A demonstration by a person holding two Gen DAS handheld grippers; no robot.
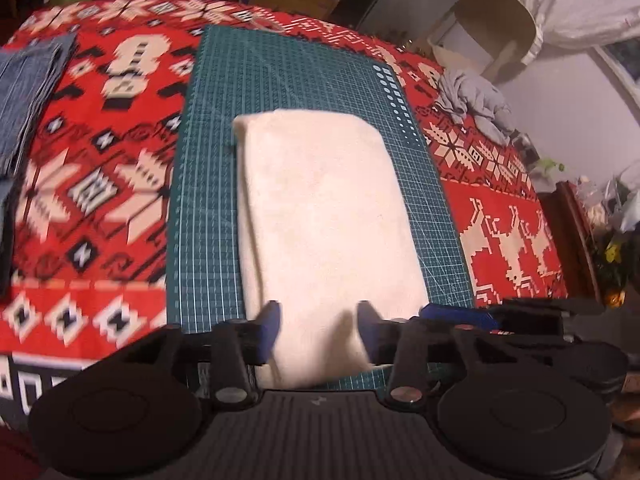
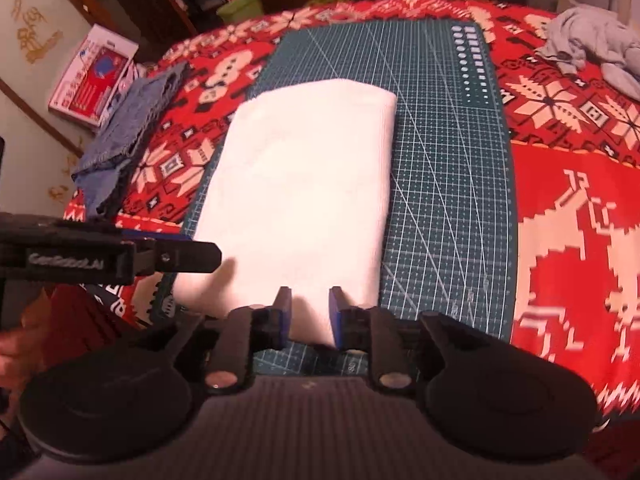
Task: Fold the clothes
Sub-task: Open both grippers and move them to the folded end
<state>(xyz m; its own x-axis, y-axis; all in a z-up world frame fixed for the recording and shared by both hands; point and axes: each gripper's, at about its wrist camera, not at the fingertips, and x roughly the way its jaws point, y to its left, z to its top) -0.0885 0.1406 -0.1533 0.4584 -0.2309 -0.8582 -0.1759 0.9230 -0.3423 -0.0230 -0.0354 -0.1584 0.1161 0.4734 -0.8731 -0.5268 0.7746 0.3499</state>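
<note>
So the white garment (image 1: 320, 216) already sits as a tidy folded rectangle on the green cutting mat (image 1: 208, 200), running from about 12 o'clock down to 6 in both wrist views. Looks thick, soft and layered, with a rounded fold along its left side and no sleeves or loose bits sticking out.

Both grippers are at its near end. The left gripper (image 1: 318, 330) has its fingers apart, straddling the near edge. The right gripper (image 2: 308, 314) also has a gap between its fingers, with the cloth's near edge sitting in it; I can't tell if it's actually pinching.

Progress-wise: either one more fold is coming or it's just been laid down, can't say which. A folded denim stack (image 2: 124, 136) is at 9 o'clock, and a crumpled grey garment (image 2: 592, 44) at 2 o'clock looks unfolded.
</note>
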